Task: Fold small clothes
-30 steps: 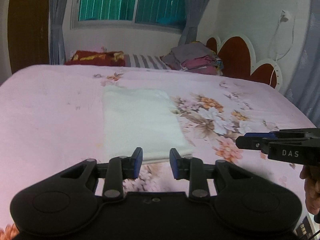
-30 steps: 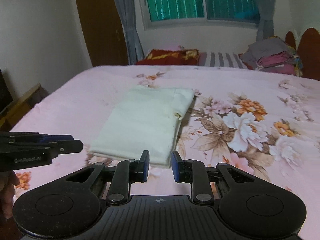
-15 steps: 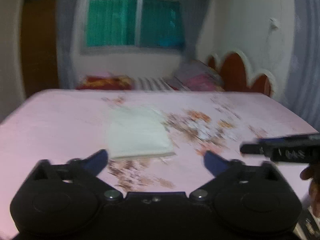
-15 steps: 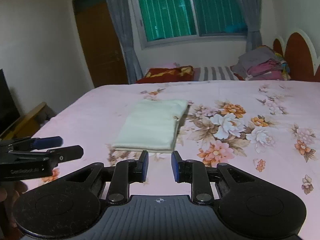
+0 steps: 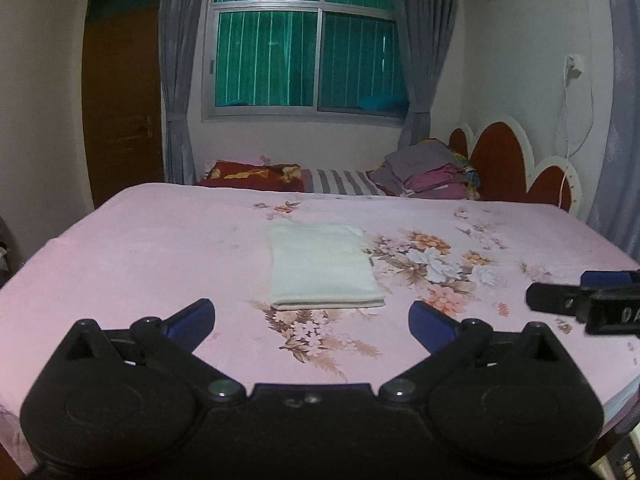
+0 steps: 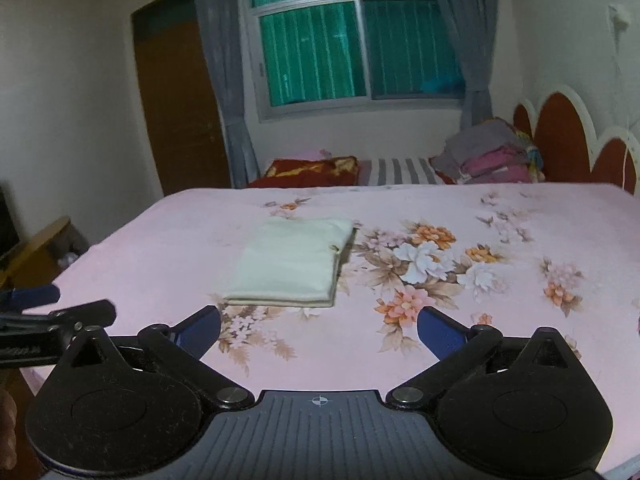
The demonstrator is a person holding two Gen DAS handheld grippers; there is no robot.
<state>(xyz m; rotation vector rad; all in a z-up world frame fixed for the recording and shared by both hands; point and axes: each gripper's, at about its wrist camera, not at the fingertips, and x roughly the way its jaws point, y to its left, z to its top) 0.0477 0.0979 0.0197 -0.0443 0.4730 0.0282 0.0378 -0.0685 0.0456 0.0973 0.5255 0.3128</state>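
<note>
A folded cream-white cloth (image 5: 320, 266) lies flat as a neat rectangle on the pink floral bed; it also shows in the right wrist view (image 6: 294, 262). My left gripper (image 5: 312, 326) is open and empty, held back near the bed's front edge, apart from the cloth. My right gripper (image 6: 318, 330) is open and empty too, likewise pulled back from the cloth. The right gripper shows at the right edge of the left wrist view (image 5: 588, 306). The left gripper shows at the left edge of the right wrist view (image 6: 56, 316).
The pink floral bedspread (image 5: 140, 256) covers the bed. At its far side lie a red pillow (image 5: 252, 172), a striped pillow (image 5: 340, 182) and a stack of folded clothes (image 5: 428, 170) by the red headboard (image 5: 504, 164). A window, curtains and a brown door stand behind.
Both grippers have drawn back and up from the folded cloth. The left opened first, then the right. The cloth lies unmoved.
</note>
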